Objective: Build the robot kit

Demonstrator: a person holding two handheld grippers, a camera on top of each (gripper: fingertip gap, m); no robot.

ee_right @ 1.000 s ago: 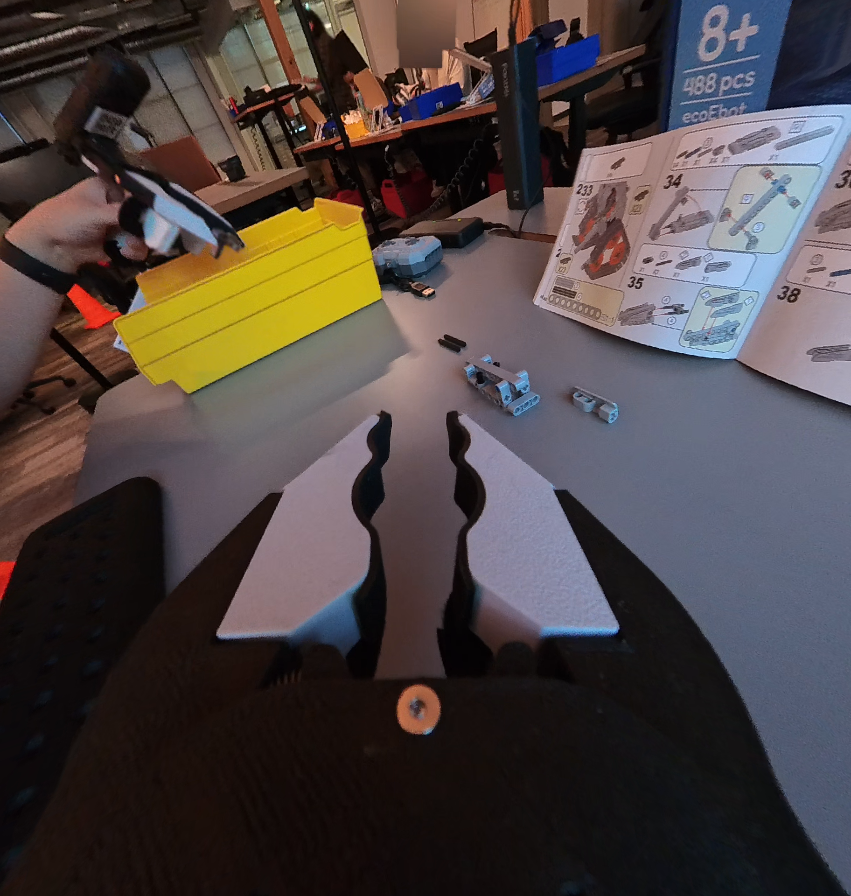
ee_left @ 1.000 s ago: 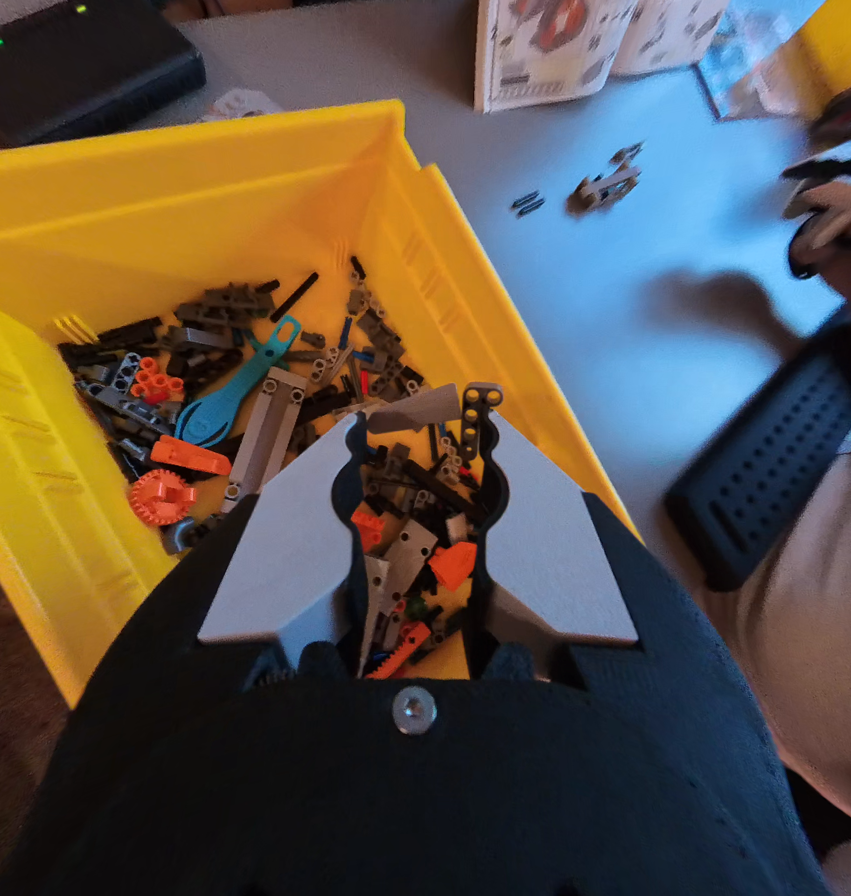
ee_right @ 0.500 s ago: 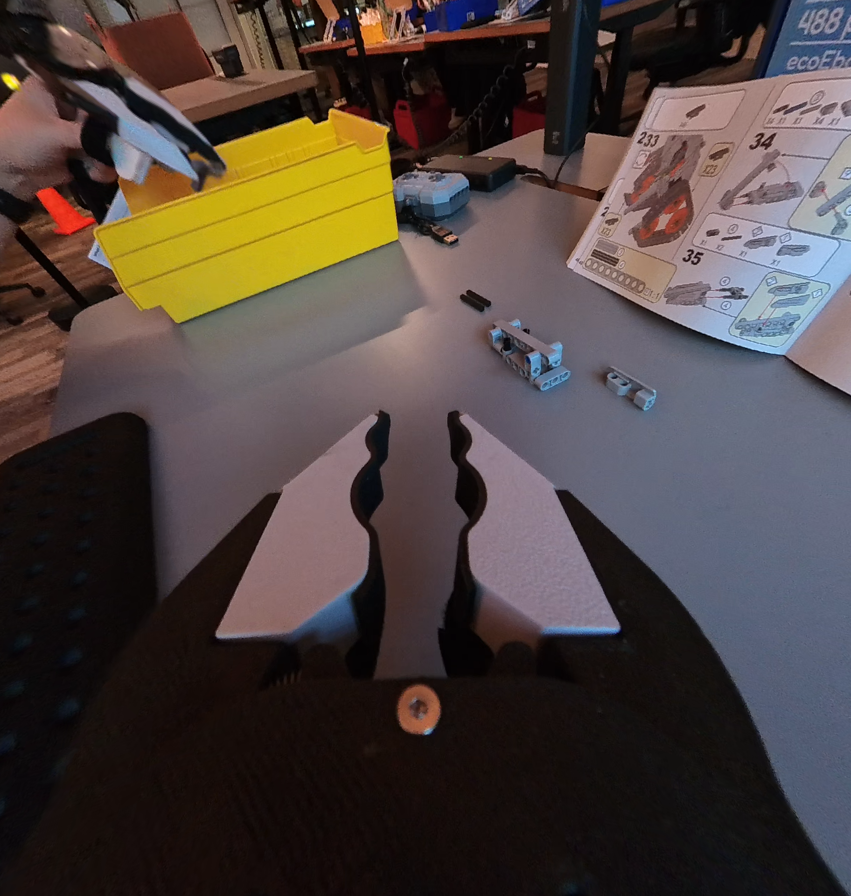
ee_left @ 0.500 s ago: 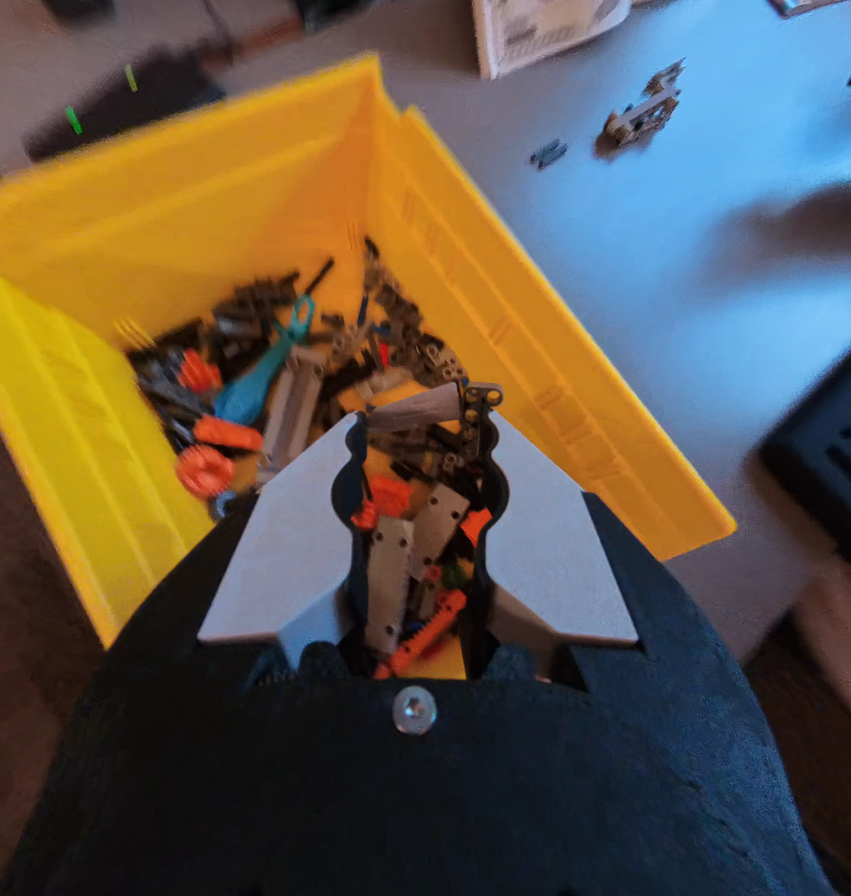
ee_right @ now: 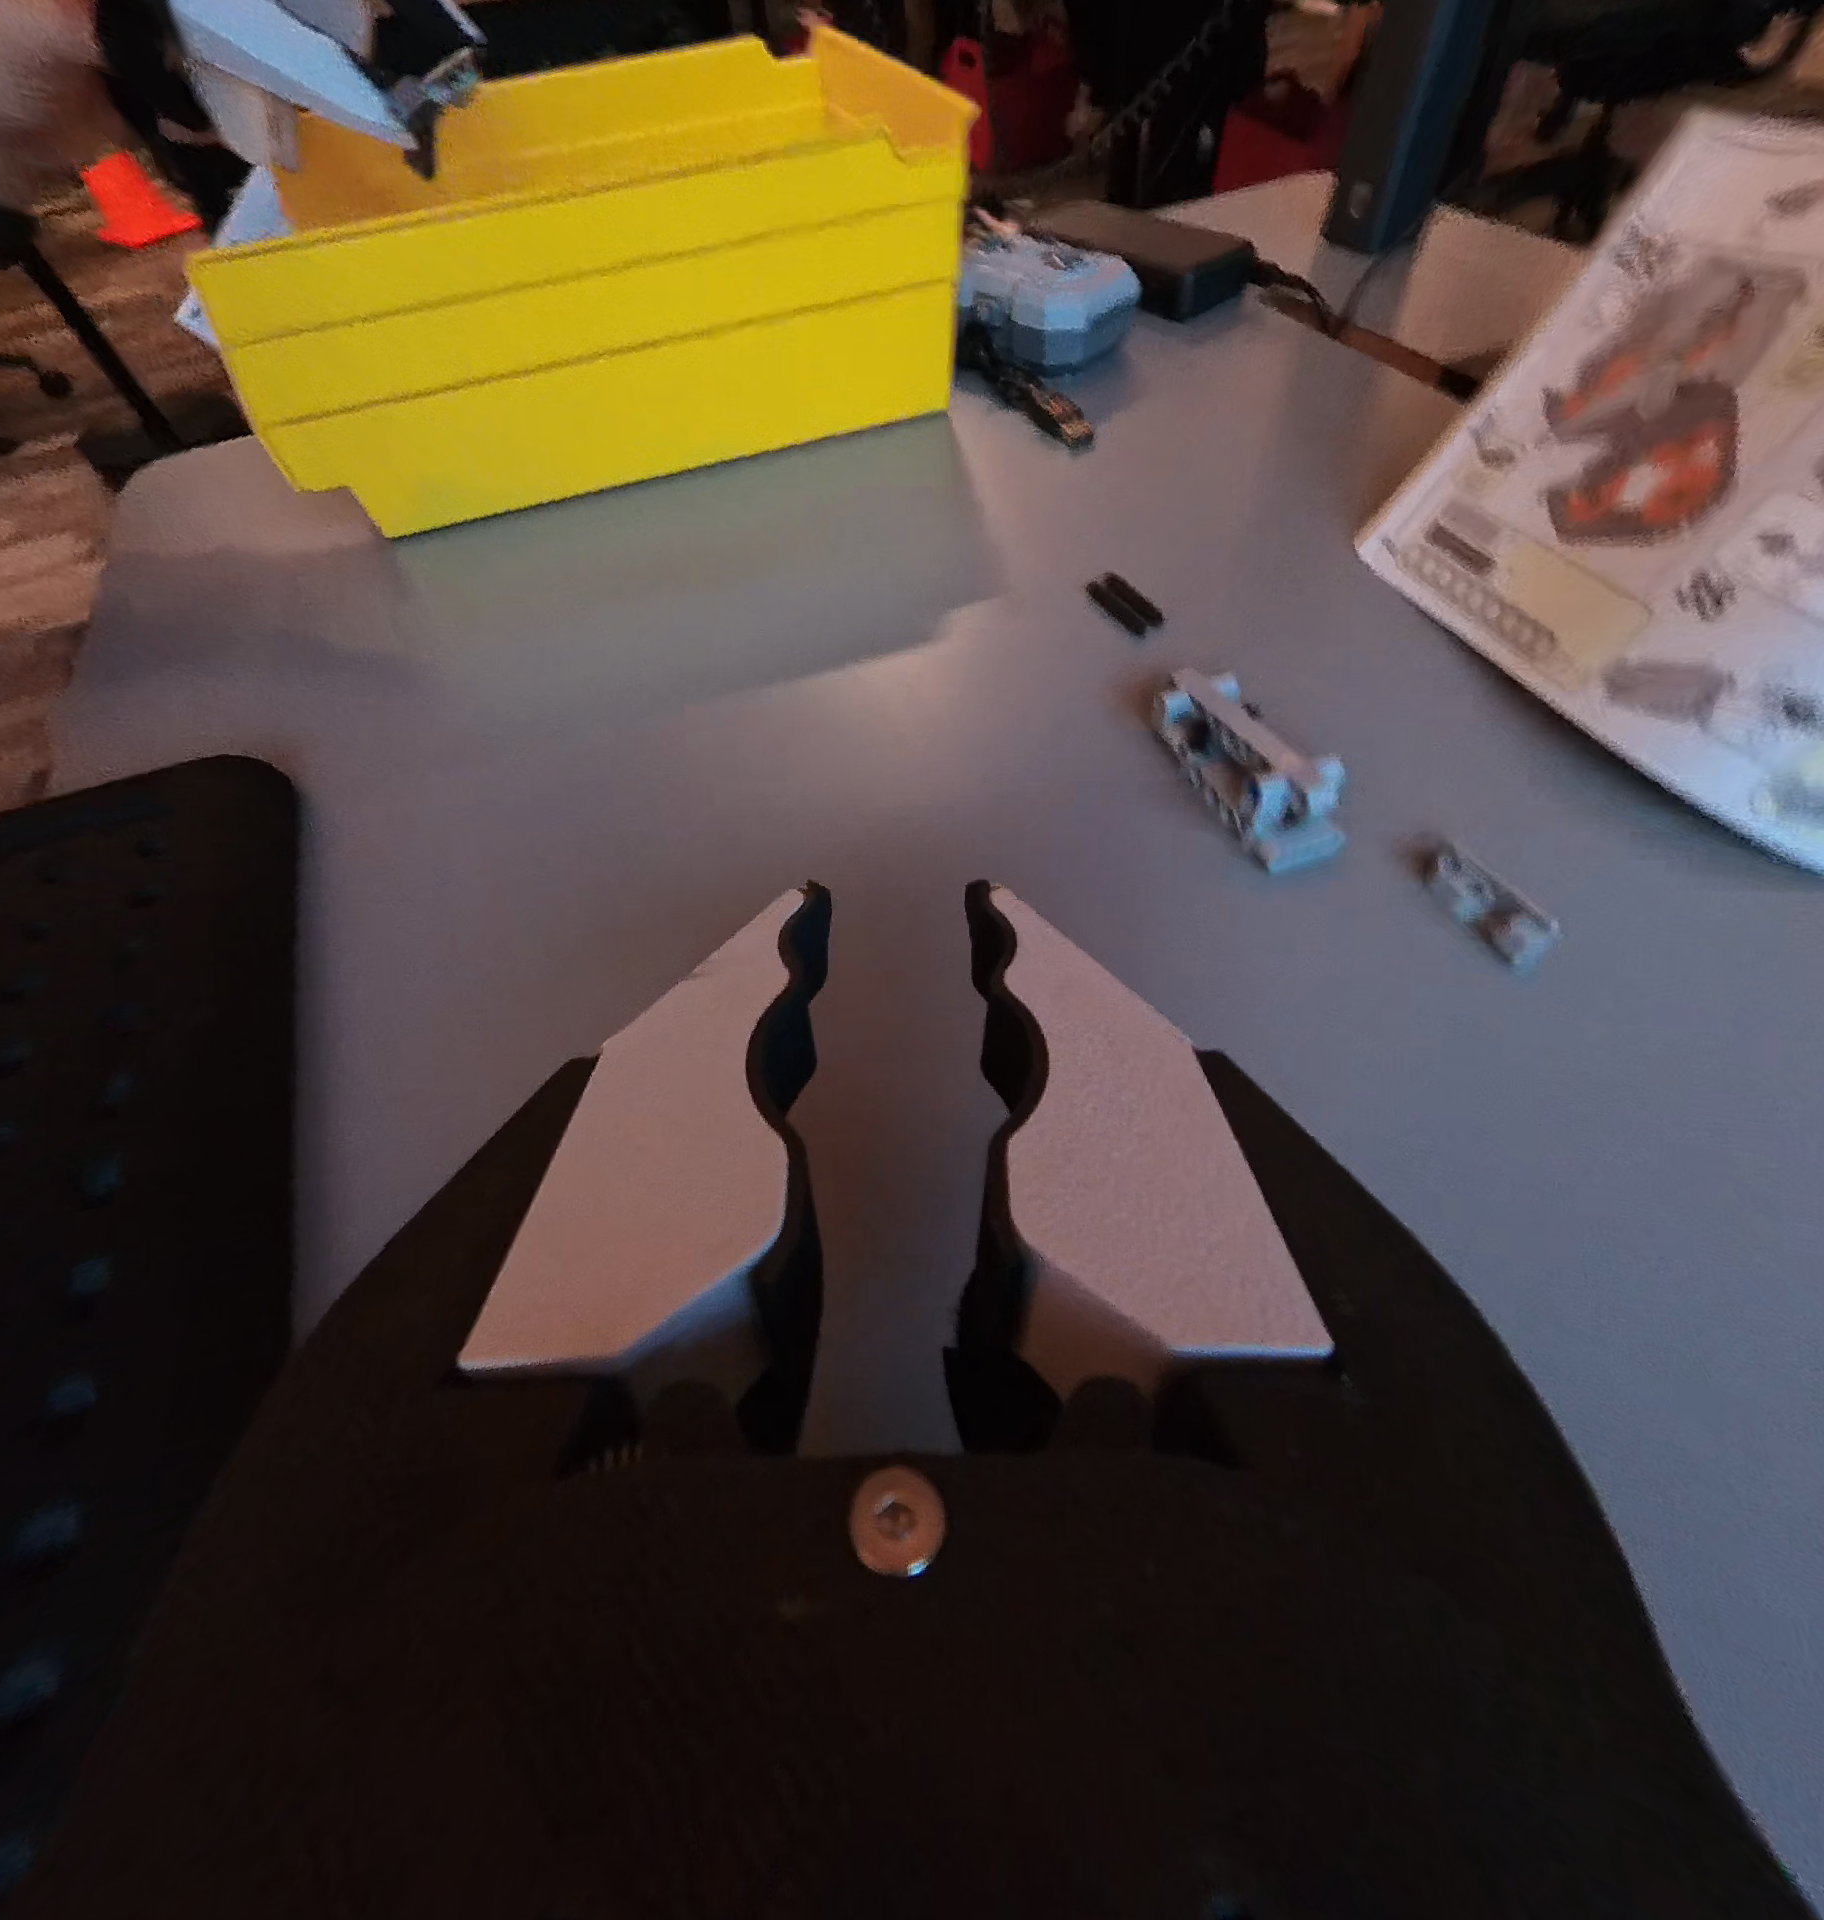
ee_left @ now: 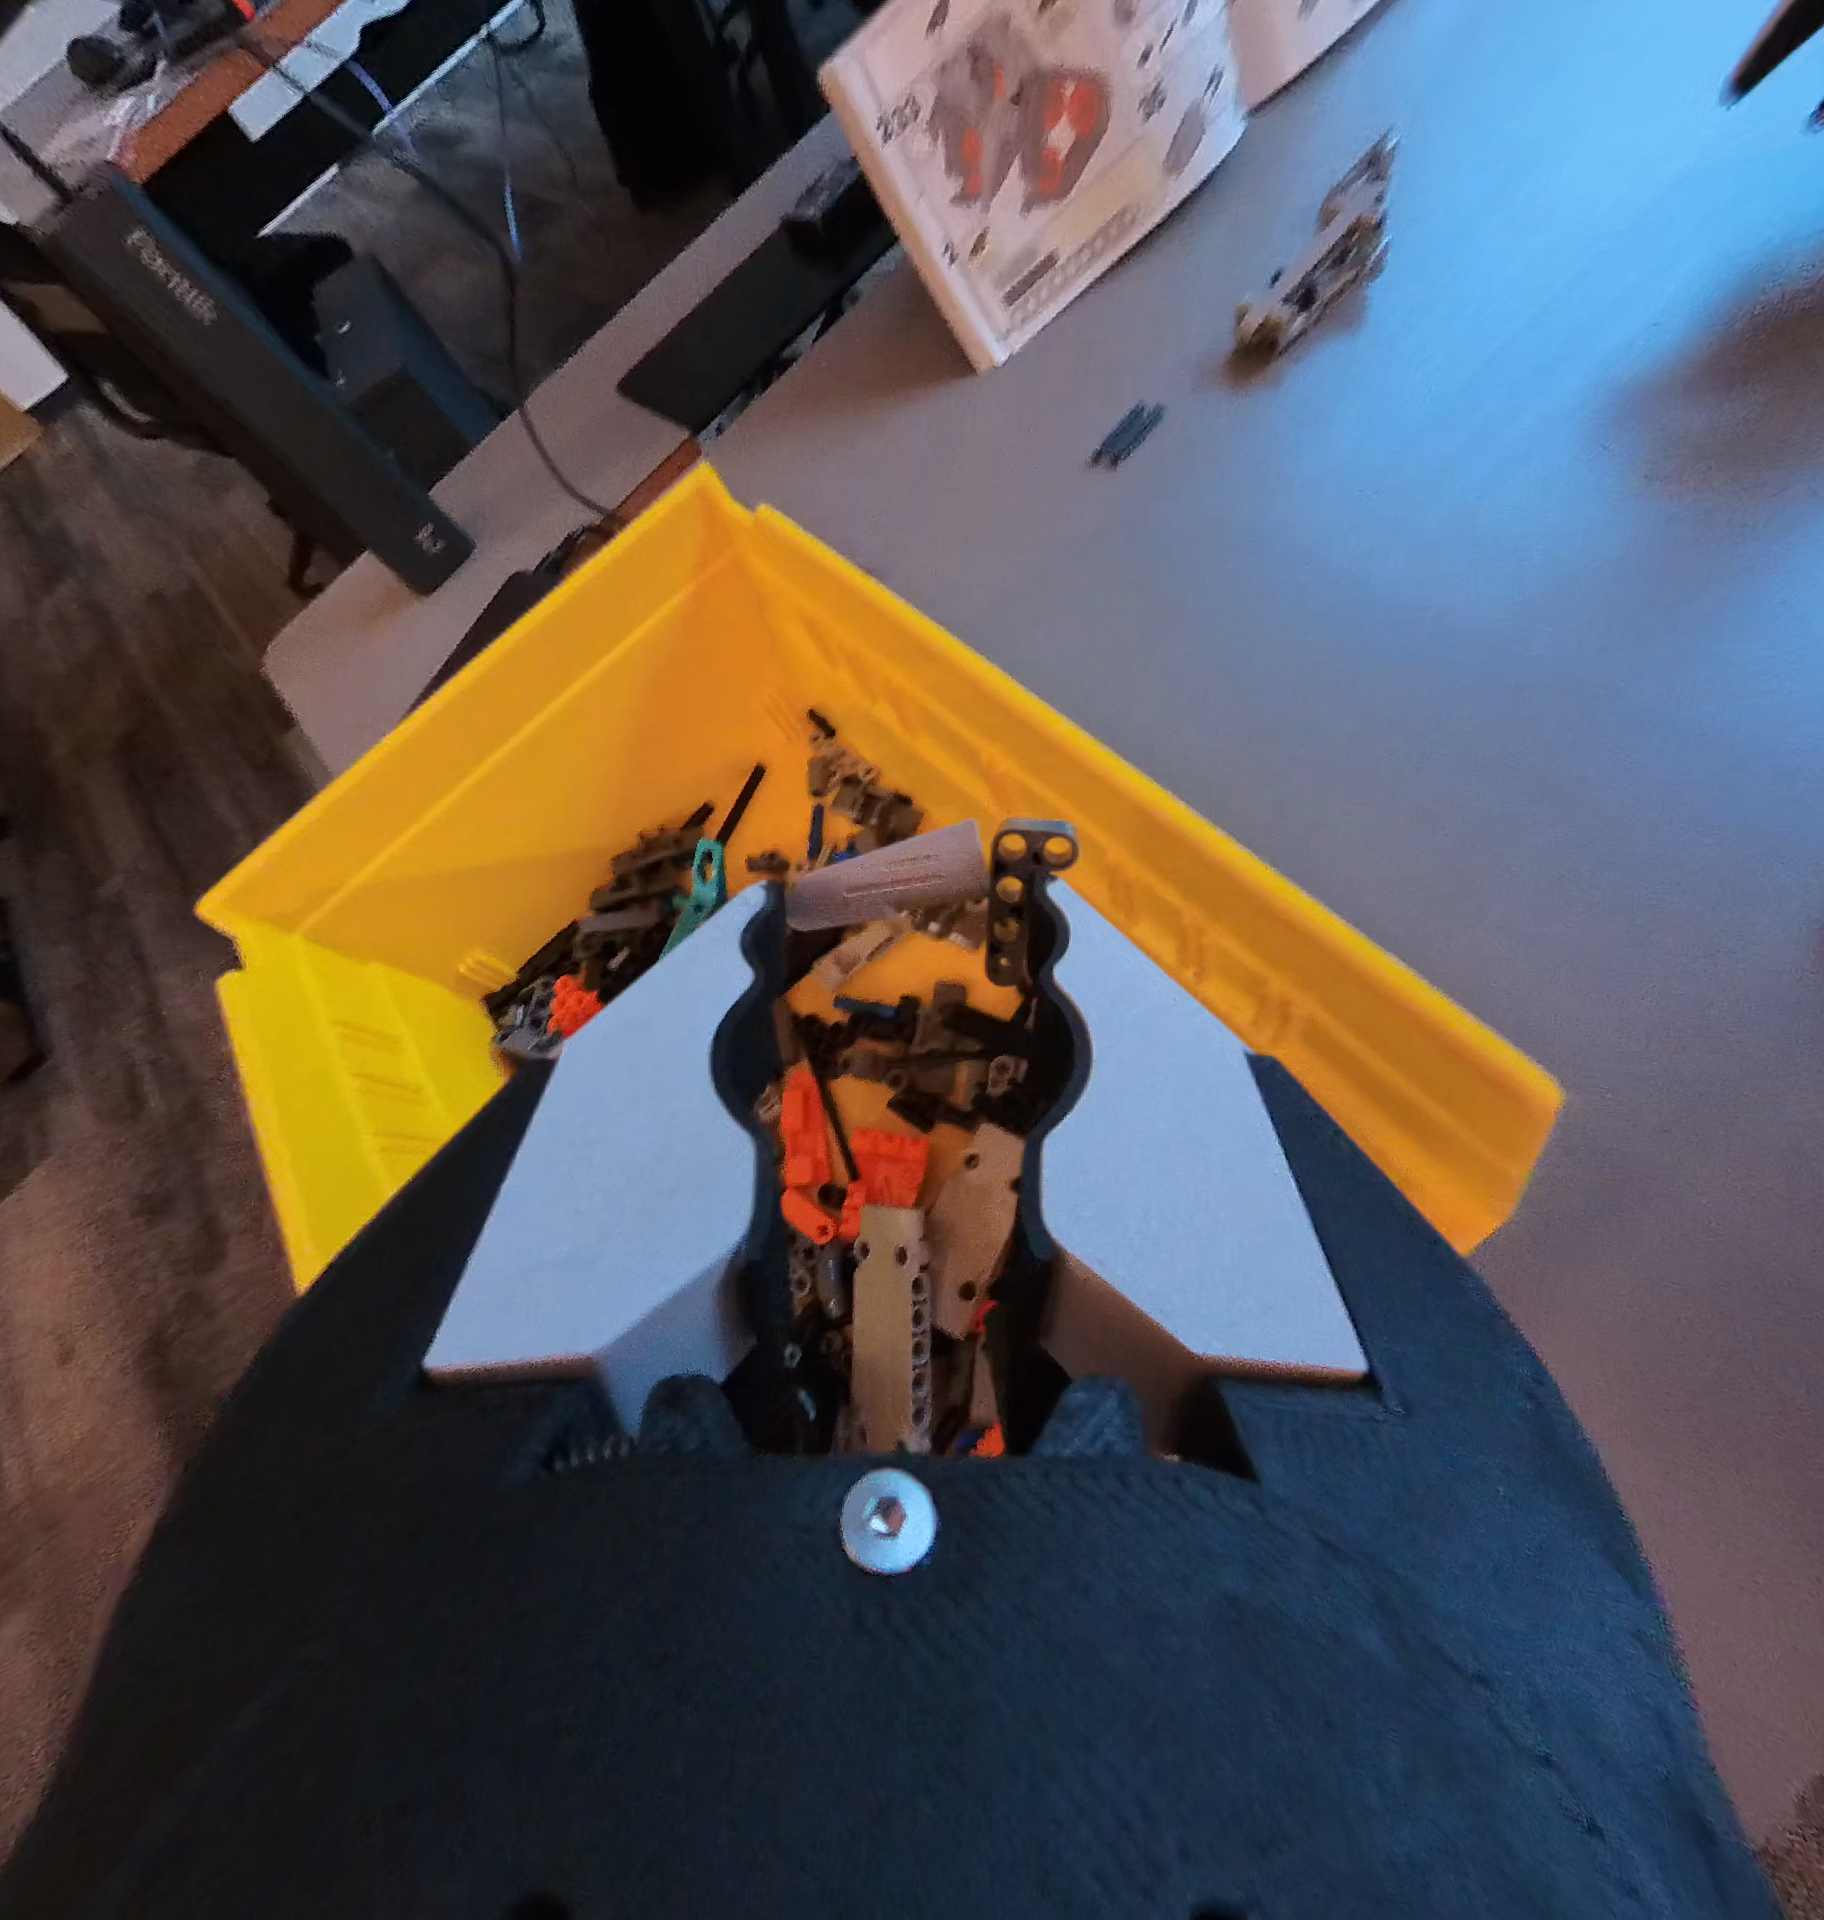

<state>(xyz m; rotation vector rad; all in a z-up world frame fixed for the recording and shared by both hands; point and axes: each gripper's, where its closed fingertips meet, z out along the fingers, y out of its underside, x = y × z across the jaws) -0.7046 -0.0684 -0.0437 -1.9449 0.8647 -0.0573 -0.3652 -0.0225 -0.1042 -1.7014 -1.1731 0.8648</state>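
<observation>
Dim, bluish light; motion blur smears both wide-angle views, edges curved.

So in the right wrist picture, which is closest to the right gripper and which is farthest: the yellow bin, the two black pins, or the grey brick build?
From the right gripper:
1. Grey brick build, just ahead to the right.
2. Black pins, farther up the table, right of centre.
3. Yellow bin, far back on the left.

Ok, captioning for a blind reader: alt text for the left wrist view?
The left tongs hang over a yellow bin of loose building pieces, gripping a dark L-shaped beam and a grey panel at the tips. Beyond, a grey table holds an open instruction booklet.
</observation>
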